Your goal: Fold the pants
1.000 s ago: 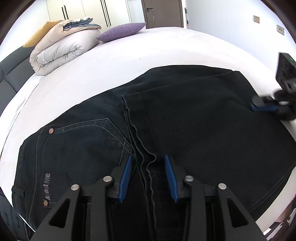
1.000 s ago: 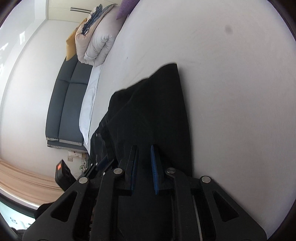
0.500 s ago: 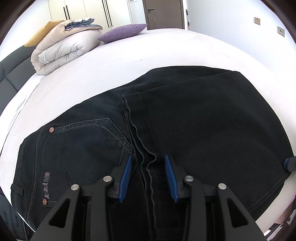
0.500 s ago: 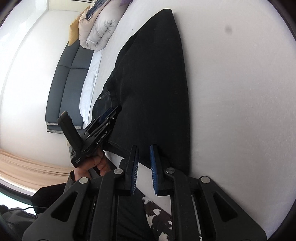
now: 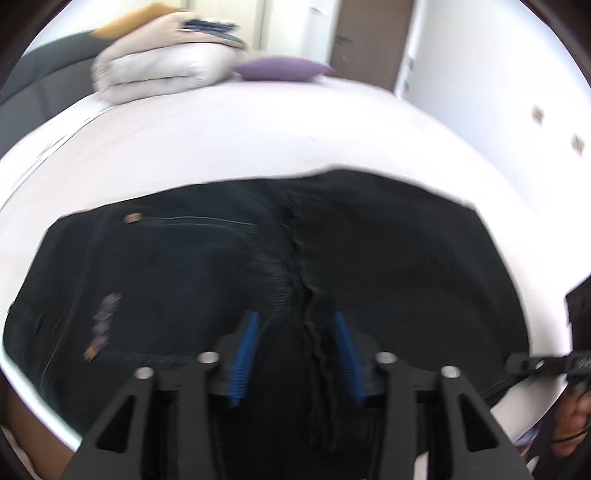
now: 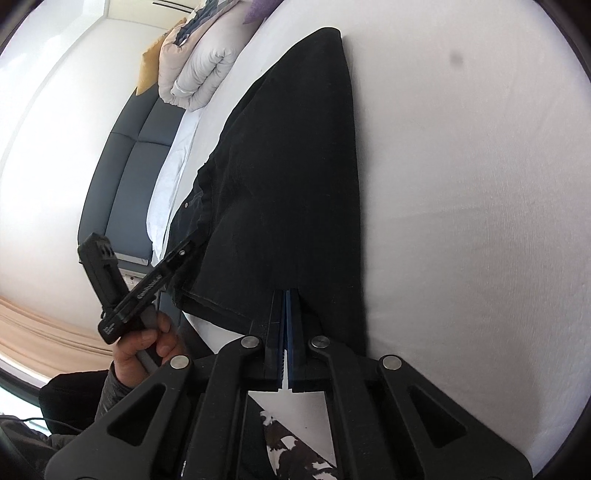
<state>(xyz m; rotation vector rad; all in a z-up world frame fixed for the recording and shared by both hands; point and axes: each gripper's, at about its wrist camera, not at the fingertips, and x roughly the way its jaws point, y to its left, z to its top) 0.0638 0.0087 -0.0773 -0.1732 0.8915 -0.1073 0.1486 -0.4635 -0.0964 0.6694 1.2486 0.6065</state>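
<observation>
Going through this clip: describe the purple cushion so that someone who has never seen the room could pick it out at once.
Start at the white bed with the black pants spread across it and look to its far end. There, beside a folded pale duvet, lies the purple cushion. It is the only purple thing at that end, low and flat, while the yellow cushion sits tucked behind the duvet.

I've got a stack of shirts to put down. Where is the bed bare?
The white sheet is bare between the black pants and the folded duvet with the purple pillow, and beside the pants' far edge. The near edge is crowded by pants.
</observation>
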